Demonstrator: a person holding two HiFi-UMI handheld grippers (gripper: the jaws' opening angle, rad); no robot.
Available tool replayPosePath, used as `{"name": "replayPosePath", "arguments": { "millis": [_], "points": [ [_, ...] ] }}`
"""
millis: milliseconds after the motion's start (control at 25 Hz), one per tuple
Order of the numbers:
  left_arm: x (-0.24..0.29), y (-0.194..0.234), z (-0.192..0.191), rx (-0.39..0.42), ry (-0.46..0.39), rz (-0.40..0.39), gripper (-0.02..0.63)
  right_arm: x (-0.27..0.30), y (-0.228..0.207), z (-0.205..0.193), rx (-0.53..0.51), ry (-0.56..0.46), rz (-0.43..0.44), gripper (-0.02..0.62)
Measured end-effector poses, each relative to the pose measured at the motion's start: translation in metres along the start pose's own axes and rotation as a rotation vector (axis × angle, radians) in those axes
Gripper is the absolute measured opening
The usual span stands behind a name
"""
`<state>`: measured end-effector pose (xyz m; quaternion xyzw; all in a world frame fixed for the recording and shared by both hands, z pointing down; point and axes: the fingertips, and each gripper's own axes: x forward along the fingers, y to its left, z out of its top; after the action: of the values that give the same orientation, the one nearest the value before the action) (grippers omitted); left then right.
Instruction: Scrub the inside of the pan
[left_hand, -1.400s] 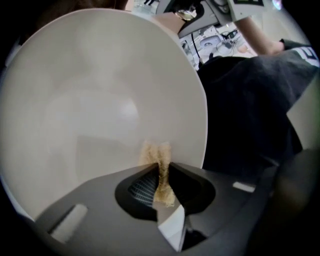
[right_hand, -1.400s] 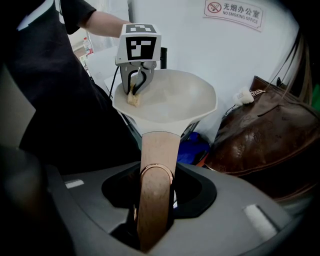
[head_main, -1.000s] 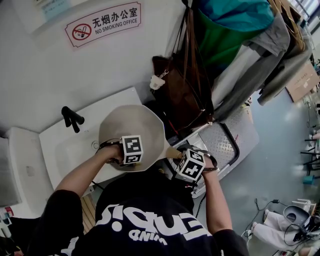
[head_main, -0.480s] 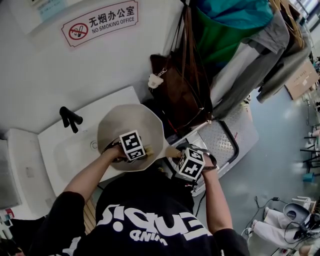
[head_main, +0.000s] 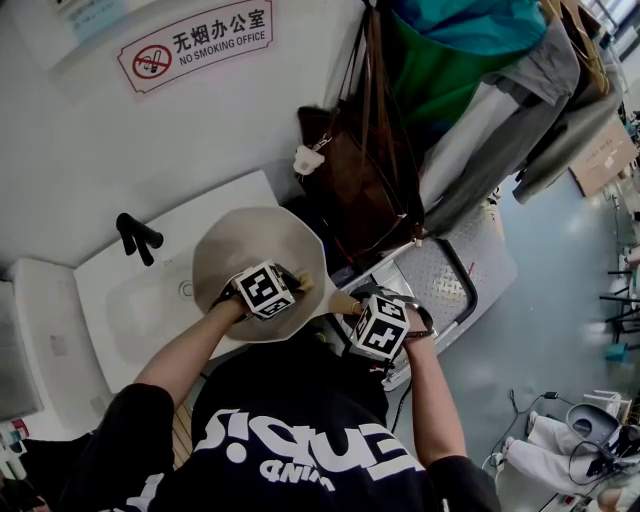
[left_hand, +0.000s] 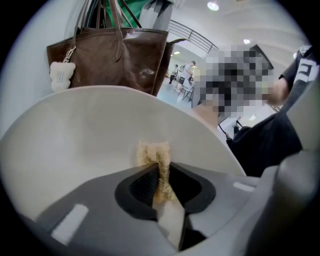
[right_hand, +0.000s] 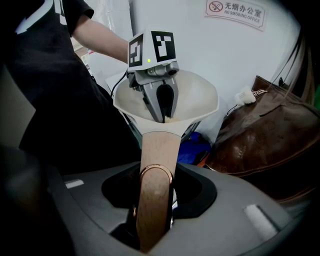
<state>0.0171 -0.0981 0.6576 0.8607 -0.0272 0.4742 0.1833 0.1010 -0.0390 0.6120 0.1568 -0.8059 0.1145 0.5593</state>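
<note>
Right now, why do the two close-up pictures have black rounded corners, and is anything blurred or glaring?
Left gripper view: the wide lens darkens the corners and bulges the pan; the scrub pad is sharp. Right gripper view: the handle looms oversized near the lens. Head view: the wall curves; light is even, no glare.
</note>
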Motion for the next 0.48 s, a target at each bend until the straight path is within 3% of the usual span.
{"name": "replayPosePath", "arguments": {
  "millis": [320,480],
  "points": [
    [-0.003,0.032,0.025,0.072,-0.069,0.162,0.064,0.000,0.001,0.000,-0.002,0.002,0.001,0.163],
    [-0.007,0.054,0.031,0.095,-0.086,0.281,0.066,0.000,0.001,0.000,0.001,-0.004,-0.005,0.163]
  ]
}}
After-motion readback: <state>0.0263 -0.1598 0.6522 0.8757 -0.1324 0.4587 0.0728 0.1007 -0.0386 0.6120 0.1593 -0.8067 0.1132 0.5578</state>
